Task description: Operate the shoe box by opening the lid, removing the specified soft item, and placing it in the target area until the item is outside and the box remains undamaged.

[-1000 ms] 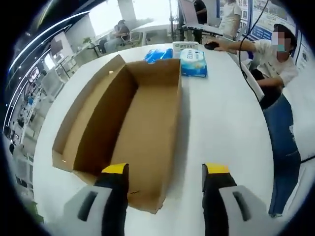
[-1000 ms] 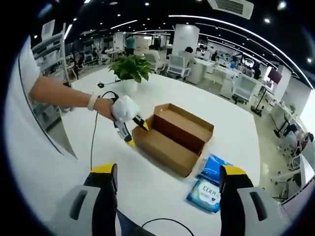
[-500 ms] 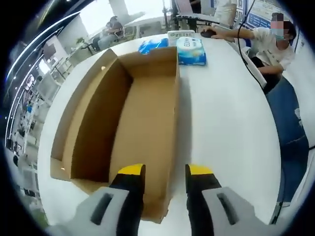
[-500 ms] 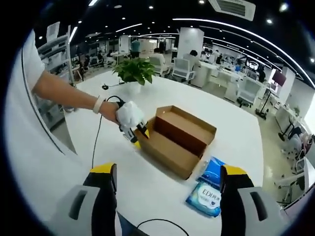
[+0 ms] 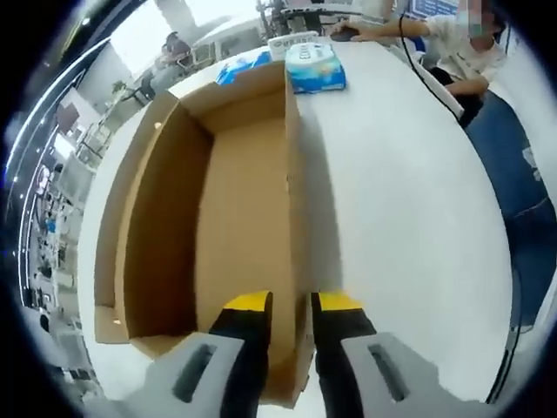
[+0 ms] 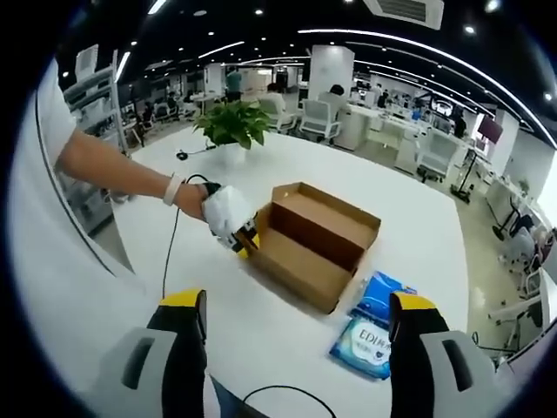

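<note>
An open brown cardboard shoe box (image 5: 235,200) lies on the white table (image 5: 392,200), its lid (image 5: 130,192) folded out to the left and its inside bare. My left gripper (image 5: 291,305) is shut on the box's near right wall, one jaw inside and one outside. The right gripper view has the same box (image 6: 313,239) from across the table, with a hand holding the left gripper (image 6: 237,233) at its corner. My right gripper (image 6: 298,305) hangs open above the table, well short of the box. Soft tissue packs (image 6: 365,335) lie beside the box.
A light blue tissue pack (image 5: 315,65) and a darker blue pack (image 5: 242,66) sit past the box's far end. A seated person (image 5: 452,39) is at the table's far right. A potted plant (image 6: 231,126) stands at the far edge. A black cable (image 6: 170,252) trails from the left gripper.
The left gripper's jaws have gone from wide open to shut on the box's right wall, moving closer over it. The right gripper has stayed open and almost still.
</note>
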Demonstrator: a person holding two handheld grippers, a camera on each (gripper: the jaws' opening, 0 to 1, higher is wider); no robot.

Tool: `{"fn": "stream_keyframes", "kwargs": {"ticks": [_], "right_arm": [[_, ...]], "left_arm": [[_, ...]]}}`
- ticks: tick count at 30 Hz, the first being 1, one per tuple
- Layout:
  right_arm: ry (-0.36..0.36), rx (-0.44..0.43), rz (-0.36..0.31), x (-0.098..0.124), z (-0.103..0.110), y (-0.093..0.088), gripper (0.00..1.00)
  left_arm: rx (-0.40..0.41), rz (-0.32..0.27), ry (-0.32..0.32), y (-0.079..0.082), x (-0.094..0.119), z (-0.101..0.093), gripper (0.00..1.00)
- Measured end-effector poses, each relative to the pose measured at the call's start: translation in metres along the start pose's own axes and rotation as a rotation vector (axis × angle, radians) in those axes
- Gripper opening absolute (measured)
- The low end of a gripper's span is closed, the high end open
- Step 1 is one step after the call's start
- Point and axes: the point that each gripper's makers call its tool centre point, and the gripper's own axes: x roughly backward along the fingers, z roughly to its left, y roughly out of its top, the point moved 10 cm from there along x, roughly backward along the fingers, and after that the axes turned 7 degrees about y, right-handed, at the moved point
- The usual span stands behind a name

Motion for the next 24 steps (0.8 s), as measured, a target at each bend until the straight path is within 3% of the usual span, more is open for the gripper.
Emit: {"fn": "stream_keyframes", "kwargs": {"ticks": [5, 8, 12, 19, 24], "right_arm": [[0.008, 0.009, 0.005, -0.005, -0.003, 0.005, 0.88], [0.018, 0.012, 0.019, -0.01, -0.006, 0.009, 0.88], [0.028, 0.051, 0.035, -0.018, -0.015, 0.019, 0.88], [0.036, 0.161, 0.046, -0.038, -0.042, 0.053, 0.87], [0.05, 0.265, 0.048, -0.067, -0.065, 0.086, 0.87]], "left_arm": [[0.025, -0.013, -0.027, -0.001, -0.002, -0.004, 0.07], [0.001, -0.007, -0.034, -0.002, -0.004, -0.006, 0.06], [0.026, -0.011, -0.045, -0.003, -0.005, -0.006, 0.04], [0.013, -0.023, -0.06, -0.003, -0.006, -0.006, 0.03], [0.053, -0.013, -0.07, -0.002, -0.006, -0.005, 0.02]]}}
